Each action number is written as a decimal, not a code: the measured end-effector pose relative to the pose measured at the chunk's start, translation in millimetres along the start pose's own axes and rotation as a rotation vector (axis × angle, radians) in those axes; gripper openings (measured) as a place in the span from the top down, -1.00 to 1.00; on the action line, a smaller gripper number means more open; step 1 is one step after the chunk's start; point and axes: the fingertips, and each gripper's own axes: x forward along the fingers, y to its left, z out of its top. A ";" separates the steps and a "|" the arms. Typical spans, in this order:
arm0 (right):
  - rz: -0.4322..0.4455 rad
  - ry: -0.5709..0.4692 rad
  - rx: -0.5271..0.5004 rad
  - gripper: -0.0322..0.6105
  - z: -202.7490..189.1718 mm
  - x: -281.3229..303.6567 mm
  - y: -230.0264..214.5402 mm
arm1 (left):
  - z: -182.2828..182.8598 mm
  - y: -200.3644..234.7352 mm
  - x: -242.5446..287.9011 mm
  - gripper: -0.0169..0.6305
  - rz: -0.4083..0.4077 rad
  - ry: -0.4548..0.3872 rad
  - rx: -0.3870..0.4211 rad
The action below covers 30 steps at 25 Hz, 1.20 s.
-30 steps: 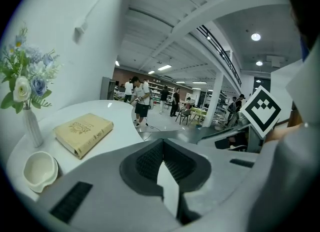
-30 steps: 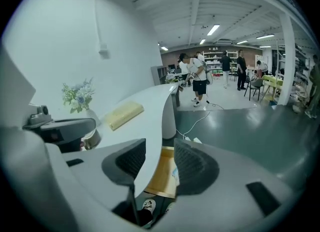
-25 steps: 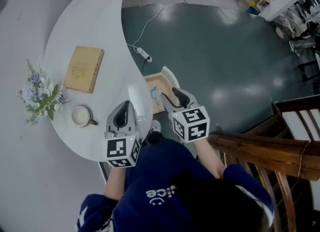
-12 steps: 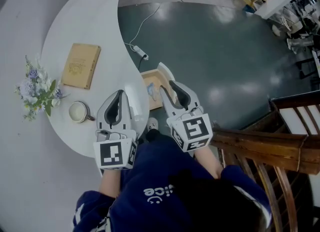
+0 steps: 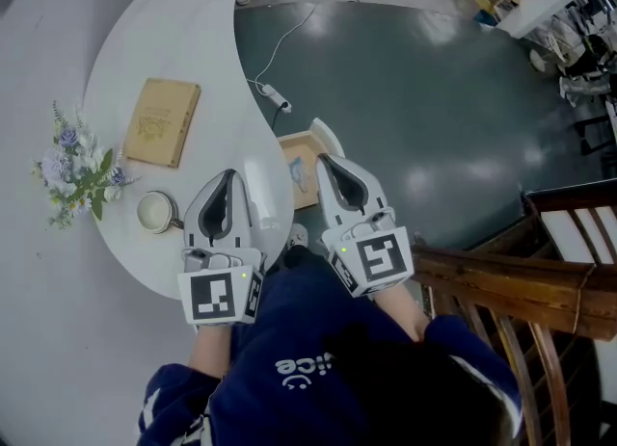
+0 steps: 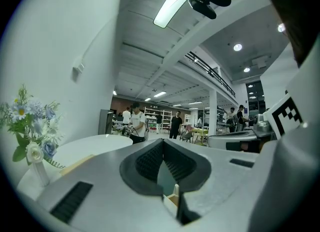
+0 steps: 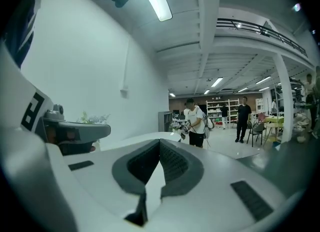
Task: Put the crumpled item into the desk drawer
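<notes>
The desk drawer (image 5: 310, 136) stands pulled out from under the white curved desk (image 5: 174, 39). A pale bluish crumpled item (image 5: 295, 174) lies inside it. My right gripper (image 5: 323, 159) hangs above the drawer's right part and partly covers it. Its jaws have just been closing and are now shut, with nothing between them. In the right gripper view the right gripper (image 7: 160, 142) shows dark pads meeting at the tip. My left gripper (image 5: 228, 176) is over the desk's near edge, apart from the drawer. In the left gripper view the left gripper (image 6: 162, 141) is shut and empty.
A tan book (image 5: 162, 122), a flower bunch (image 5: 75, 176) and a mug (image 5: 154, 212) sit on the desk. A power strip with its cable (image 5: 274, 99) lies on the dark floor. A wooden chair (image 5: 521, 285) is at the right. People stand in the distance.
Both grippers have risen toward the head camera. The right gripper's jaws, open over the drawer a second ago, have come together. The crumpled item stays in the drawer.
</notes>
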 end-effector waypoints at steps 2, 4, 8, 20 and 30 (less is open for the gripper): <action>-0.029 -0.003 -0.014 0.88 0.2 2.2 -3.0 | -0.7 1.5 1.2 0.94 0.000 0.004 0.000; -0.036 -0.004 -0.018 0.88 -0.3 5.0 -4.3 | -1.3 2.8 2.7 0.93 0.000 0.006 0.006; -0.026 -0.004 -0.004 0.88 -3.0 9.0 -5.1 | -2.2 5.3 4.4 0.93 0.007 0.006 0.031; -0.005 0.015 -0.044 0.88 -9.4 20.1 -0.8 | -5.9 21.6 9.1 0.93 0.060 0.025 0.068; -0.030 0.027 -0.039 0.88 -14.2 21.7 -14.7 | -12.5 19.1 7.8 0.94 0.081 0.041 0.064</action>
